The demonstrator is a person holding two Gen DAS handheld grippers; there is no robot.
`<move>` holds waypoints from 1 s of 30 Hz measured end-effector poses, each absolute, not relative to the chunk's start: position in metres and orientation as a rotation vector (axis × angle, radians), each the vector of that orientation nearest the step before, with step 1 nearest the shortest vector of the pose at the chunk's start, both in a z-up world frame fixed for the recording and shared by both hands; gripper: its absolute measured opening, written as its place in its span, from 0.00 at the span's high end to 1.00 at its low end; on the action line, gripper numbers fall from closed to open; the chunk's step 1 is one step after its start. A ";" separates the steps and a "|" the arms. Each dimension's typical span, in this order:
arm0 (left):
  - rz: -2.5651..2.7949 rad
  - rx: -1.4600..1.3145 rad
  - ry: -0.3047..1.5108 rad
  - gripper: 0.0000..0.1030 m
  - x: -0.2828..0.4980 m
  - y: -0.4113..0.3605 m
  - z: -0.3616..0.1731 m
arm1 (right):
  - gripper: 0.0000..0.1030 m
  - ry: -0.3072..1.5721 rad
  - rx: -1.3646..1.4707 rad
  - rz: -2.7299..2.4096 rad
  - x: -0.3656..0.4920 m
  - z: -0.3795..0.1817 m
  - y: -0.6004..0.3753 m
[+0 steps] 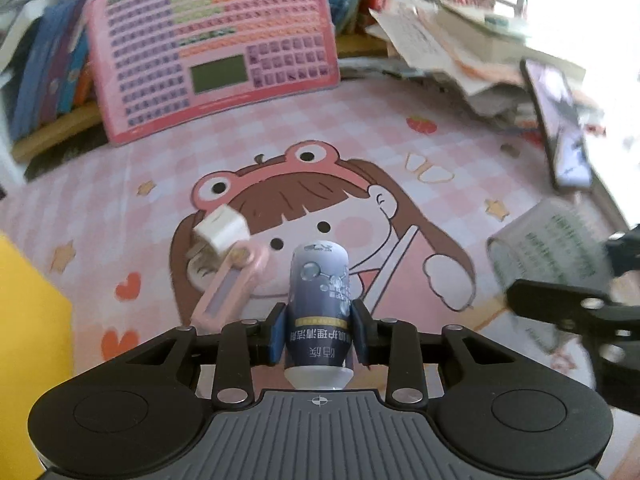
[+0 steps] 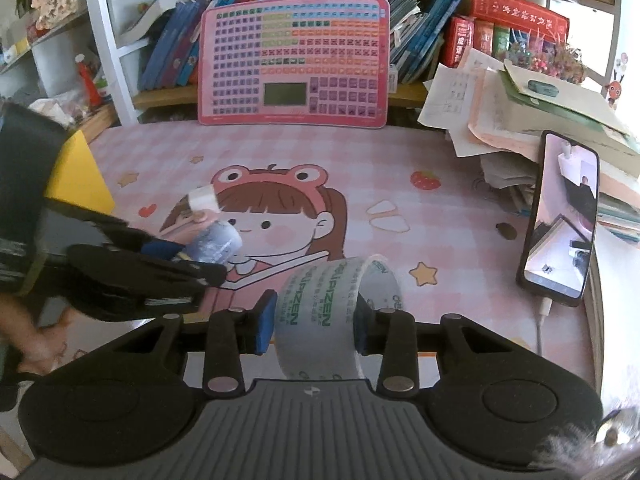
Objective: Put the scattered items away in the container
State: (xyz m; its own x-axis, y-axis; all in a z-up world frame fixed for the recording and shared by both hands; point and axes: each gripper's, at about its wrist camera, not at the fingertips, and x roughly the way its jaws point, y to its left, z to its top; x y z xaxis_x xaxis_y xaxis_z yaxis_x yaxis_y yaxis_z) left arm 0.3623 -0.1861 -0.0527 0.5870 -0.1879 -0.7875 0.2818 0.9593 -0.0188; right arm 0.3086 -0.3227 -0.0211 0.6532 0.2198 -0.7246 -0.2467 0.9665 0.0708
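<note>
Both grippers are loaded, left gripper (image 1: pixel 319 330) clamping a bottle (image 1: pixel 319 300), right gripper (image 2: pixel 316 322) a tape roll (image 2: pixel 336 312), while a white cube (image 1: pixel 222 227) and pink tag (image 1: pixel 228 286) wait mid-desk, yellow container (image 1: pixel 32 308) at the left edge.

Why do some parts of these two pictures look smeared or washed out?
Left wrist view: the clear tape roll and paper stack are motion-blurred, and the window corner glares white. Right wrist view: mostly sharp, but the blue-grey bottle in the left gripper is smeared; the shelves bow from fisheye distortion.
</note>
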 end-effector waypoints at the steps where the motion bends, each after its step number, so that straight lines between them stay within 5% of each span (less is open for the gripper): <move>1: -0.277 0.091 0.898 0.69 0.357 -0.181 -0.047 | 0.66 0.817 -0.034 0.268 0.307 -0.021 -0.322; 30: -0.340 -0.247 0.874 0.69 0.223 -0.091 0.003 | 0.66 0.782 -0.078 0.317 0.222 0.011 -0.270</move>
